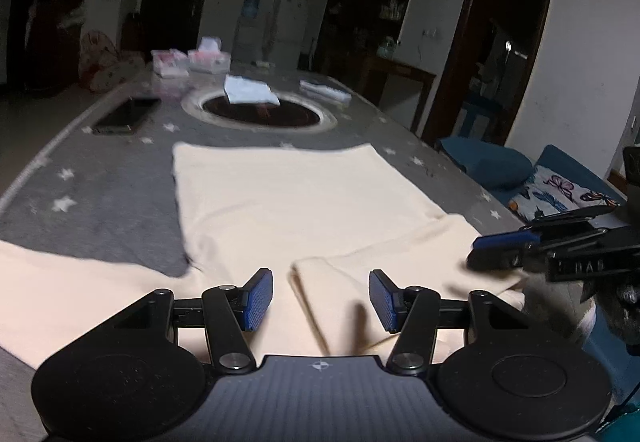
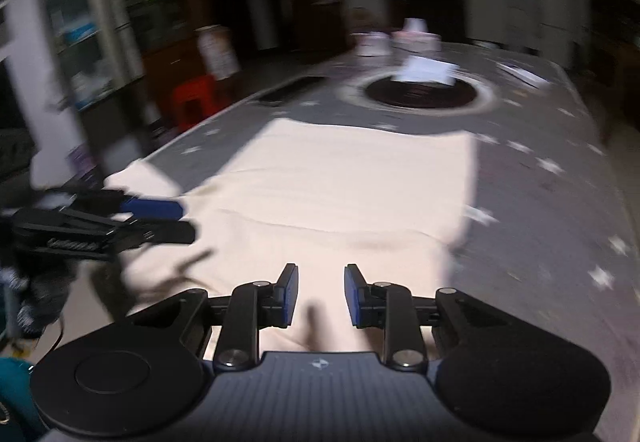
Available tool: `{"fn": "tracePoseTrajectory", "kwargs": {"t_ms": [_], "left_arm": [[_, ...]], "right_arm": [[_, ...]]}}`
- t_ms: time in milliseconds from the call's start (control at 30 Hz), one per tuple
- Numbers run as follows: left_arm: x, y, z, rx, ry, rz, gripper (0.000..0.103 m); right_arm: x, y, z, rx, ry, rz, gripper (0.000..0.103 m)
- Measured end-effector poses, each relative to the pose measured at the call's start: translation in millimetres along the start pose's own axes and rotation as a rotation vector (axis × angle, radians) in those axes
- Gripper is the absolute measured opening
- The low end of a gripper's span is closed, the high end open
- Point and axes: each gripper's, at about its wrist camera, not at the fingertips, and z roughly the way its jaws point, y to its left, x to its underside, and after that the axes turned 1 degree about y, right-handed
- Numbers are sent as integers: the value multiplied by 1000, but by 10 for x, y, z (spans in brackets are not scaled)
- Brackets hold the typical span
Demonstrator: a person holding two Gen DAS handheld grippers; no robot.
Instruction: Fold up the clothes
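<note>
A cream garment point(image 1: 288, 197) lies flat on the grey star-patterned table cover point(image 1: 100, 193), one sleeve stretching left and the other folded inward near the front. My left gripper point(image 1: 320, 300) is open and empty just above the garment's near part, beside the folded sleeve edge. My right gripper point(image 2: 321, 296) is open and empty above the same garment point(image 2: 340, 185). Each gripper shows in the other's view: the right one at the right edge of the left wrist view point(image 1: 500, 252), the left one at the left edge of the right wrist view point(image 2: 160, 219).
A round dark inset point(image 1: 260, 109) with white papers point(image 1: 248, 89) sits mid-table. A black phone point(image 1: 124, 115) lies at the left; plastic boxes point(image 1: 192, 61) stand at the far end. A blue sofa with cushions point(image 1: 532, 177) is right of the table. A red stool point(image 2: 196, 97) stands on the left.
</note>
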Motion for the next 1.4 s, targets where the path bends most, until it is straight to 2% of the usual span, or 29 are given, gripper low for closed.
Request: {"fn": "tracePoseTrajectory", "kwargs": {"t_ms": [133,233,267,300,333,367,433,533,667,800,1033,1200,1400], "left_arm": [[30,-31,57,-5,39,5,55],[64,-35,104,-17,76,4,55],[74,-48,119,-21,83,8,55],[78,-68,123,-21,84,18,48],[74,-84,130,-13,88,24,38],[67,-97,138,-9,91,24,35],[41,-117,144,-12,92,23,14],[-64,-143,120,-5,79,30,6],[-357,-290,13,15,6,101,5],[-796,-525,-82,50,-84,181,5],[-1322,-993,-94,129,-145,285,5],[-1408,-1125,-168,147,-177,312,5],[-1226,-853,-225,96,-150,237,5]], "right_arm": [[116,-255,-168,50,-28,89,38],[215,-358,-280,75,-17,107,41],[244,-363,-300,83,-8,98,46],[270,-367,-320,90,0,90,48],[289,-368,-338,93,4,84,50],[304,-368,-352,91,5,80,51],[330,-363,-377,86,7,69,53],[345,-324,-390,74,6,41,57],[322,-257,-327,53,13,-4,63],[283,-174,-238,53,16,-56,65],[280,-43,-81,65,-2,-114,68],[297,-61,-84,142,-31,-141,68],[395,-274,-146,224,-6,-124,68]]}}
